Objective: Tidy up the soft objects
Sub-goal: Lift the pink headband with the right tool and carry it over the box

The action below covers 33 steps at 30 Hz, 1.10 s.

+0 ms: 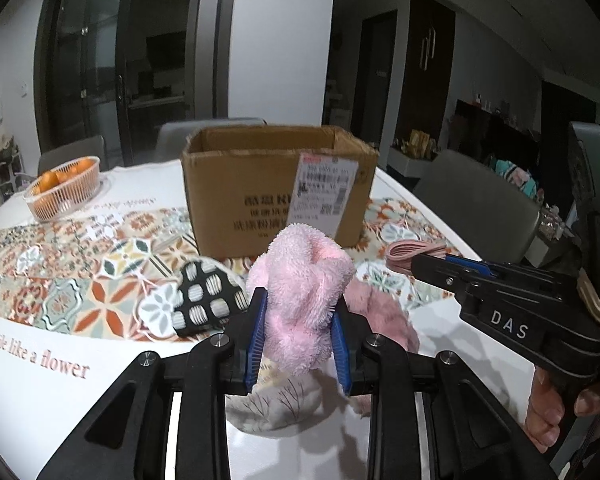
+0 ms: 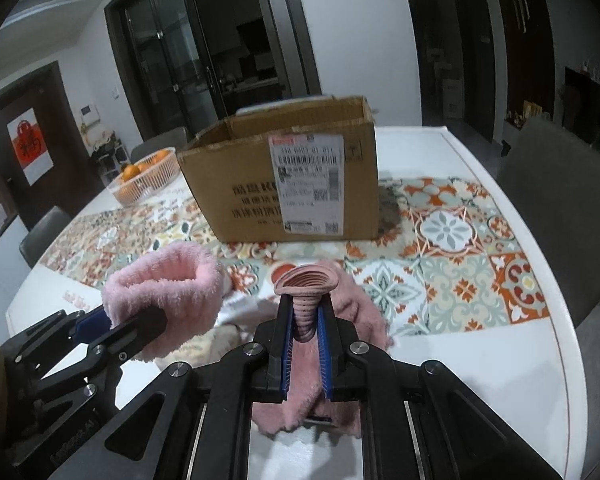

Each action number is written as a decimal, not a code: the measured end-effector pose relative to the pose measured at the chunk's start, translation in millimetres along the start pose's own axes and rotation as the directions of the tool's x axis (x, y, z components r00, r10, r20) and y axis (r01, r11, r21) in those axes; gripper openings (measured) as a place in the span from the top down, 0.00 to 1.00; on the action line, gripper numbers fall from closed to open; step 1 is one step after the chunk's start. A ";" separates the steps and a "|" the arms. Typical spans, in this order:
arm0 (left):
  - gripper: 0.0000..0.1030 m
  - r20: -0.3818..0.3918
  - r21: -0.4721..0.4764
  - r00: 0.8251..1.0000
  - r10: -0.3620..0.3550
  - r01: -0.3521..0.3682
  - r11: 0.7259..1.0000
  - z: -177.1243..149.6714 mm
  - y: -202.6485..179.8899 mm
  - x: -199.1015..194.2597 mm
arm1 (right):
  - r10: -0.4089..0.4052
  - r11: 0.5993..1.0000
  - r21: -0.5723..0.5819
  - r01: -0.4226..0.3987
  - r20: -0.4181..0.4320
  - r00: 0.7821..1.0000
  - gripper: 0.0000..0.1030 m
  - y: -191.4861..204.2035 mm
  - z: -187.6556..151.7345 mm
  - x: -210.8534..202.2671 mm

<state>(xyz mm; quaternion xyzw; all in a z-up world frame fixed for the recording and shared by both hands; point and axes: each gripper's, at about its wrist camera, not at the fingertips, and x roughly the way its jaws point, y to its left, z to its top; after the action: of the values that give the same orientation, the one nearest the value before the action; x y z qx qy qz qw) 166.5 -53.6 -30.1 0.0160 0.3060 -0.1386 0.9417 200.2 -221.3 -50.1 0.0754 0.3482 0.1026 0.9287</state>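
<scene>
"DAS" on right gripper [image 1: 440, 260]; tablecloth [image 1: 40, 356] reads "Smile like a flower". Left gripper [image 1: 298, 320] clamps fluffy pink sock [image 1: 304, 280], cardboard box [image 1: 276, 184] at 12 o'clock. Right gripper clamps dusty-pink ribbed sock [image 2: 306, 284].

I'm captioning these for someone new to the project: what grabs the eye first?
The fluffy pink sock, pinched in the left gripper at centre. The right gripper squeezes a ribbed dusty-pink sock beside it. Behind both, an open cardboard box stands on the patterned tablecloth.
</scene>
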 end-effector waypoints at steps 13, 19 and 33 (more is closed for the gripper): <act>0.71 0.126 0.011 0.991 0.037 -0.038 0.999 50.4 14.8 -21.9 | 0.023 1.000 -0.015 -0.022 0.121 0.992 0.88 20.1 41.8 -18.8; 0.71 0.166 0.010 0.985 0.041 -0.043 0.999 73.2 21.5 -19.4 | 0.030 1.000 -0.006 -0.029 0.174 0.984 0.88 22.9 64.0 -20.5; 0.71 0.216 0.021 0.974 0.063 -0.069 0.997 115.6 39.2 11.8 | 0.030 1.000 -0.015 -0.027 0.238 0.971 0.87 21.4 110.7 4.5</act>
<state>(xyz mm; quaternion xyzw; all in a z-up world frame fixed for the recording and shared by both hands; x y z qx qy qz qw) 252.3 -32.2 54.8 0.0243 0.1996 -0.1125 0.9731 273.9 -207.1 34.1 0.0868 0.2328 0.1084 0.9626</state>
